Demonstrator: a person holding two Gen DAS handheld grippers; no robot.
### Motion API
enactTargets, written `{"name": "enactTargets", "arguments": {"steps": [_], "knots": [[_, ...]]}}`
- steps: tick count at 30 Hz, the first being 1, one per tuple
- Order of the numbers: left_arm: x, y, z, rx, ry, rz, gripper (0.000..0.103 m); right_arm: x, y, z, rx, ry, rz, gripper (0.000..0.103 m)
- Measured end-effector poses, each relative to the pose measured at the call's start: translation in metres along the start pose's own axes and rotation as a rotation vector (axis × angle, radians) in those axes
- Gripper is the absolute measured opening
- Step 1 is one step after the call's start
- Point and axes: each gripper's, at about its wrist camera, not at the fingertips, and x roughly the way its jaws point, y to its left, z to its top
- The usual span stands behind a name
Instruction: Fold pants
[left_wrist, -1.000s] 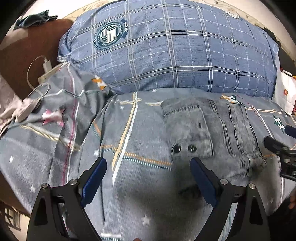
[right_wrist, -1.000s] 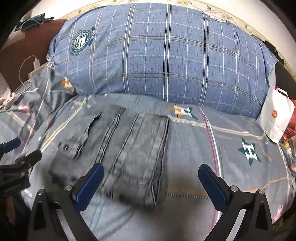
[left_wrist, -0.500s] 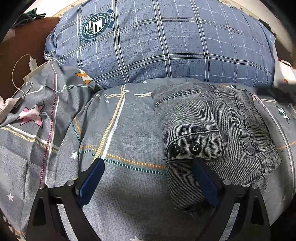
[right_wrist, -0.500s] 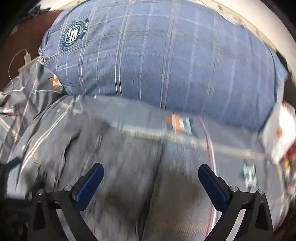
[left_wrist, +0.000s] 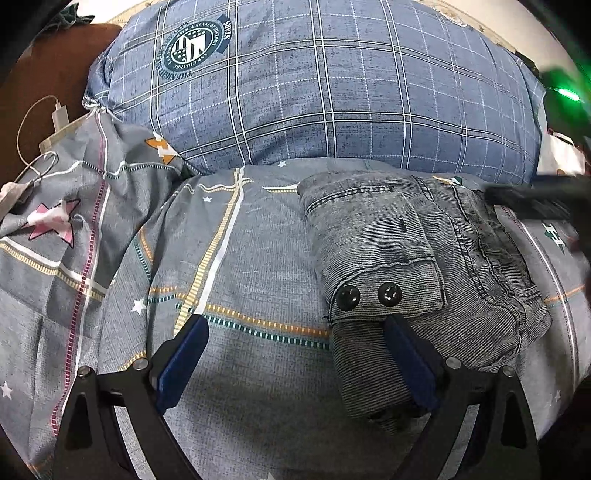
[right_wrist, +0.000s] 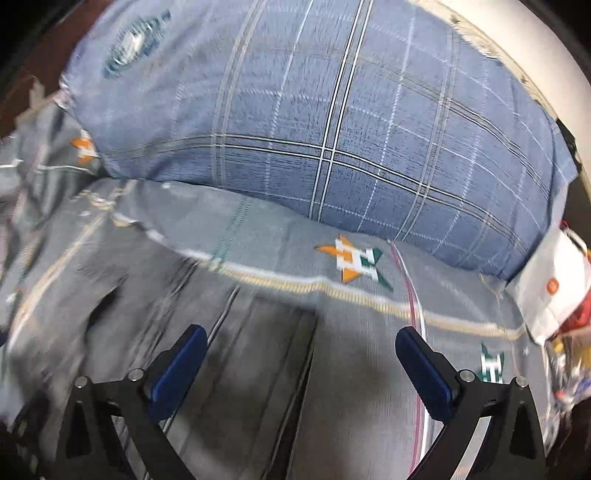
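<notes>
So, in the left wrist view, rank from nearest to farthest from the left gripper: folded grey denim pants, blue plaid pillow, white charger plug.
From the left gripper:
1. Folded grey denim pants, at its right finger.
2. Blue plaid pillow, straight ahead.
3. White charger plug, far left; close to the pillow's rank.

Blue plaid pillow on grey patterned bedsheet.
</notes>
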Motion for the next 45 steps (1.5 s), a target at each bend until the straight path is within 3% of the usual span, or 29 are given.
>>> {"name": "enactTargets", "arguments": {"steps": [2,5,6,12,17,26,35,38,45], "knots": [[-0.001,0.0,-0.001,-0.006,0.0,0.0,0.096,-0.015,0.001,-0.024,0.006,-0.006,0.013,0.103],[-0.002,-0.002,0.0,-0.008,0.003,0.012,0.096,0.001,0.026,-0.063,-0.128,0.096,-0.008,0.103],[-0.003,-0.003,0.0,-0.006,0.007,0.012,0.096,0.005,0.032,-0.073,-0.163,0.09,-0.027,0.103],[-0.025,-0.011,0.004,0.031,0.012,0.064,0.096,-0.044,0.01,-0.068,-0.05,-0.034,-0.001,0.103],[-0.047,-0.021,-0.003,0.049,0.008,0.082,0.096,-0.067,0.0,-0.092,0.052,-0.129,0.073,0.103],[-0.07,-0.046,-0.007,0.079,0.005,0.093,0.096,-0.073,-0.011,-0.134,0.134,-0.157,0.149,0.103],[-0.078,-0.059,-0.005,0.054,0.029,0.024,0.096,-0.075,-0.024,-0.141,0.191,-0.2,0.19,0.103],[-0.08,-0.062,0.0,0.042,0.031,-0.025,0.096,-0.079,-0.023,-0.135,0.166,-0.177,0.193,0.103],[-0.089,-0.059,0.008,0.024,-0.027,-0.035,0.096,-0.101,-0.028,-0.109,0.091,-0.116,0.209,0.103]]}}
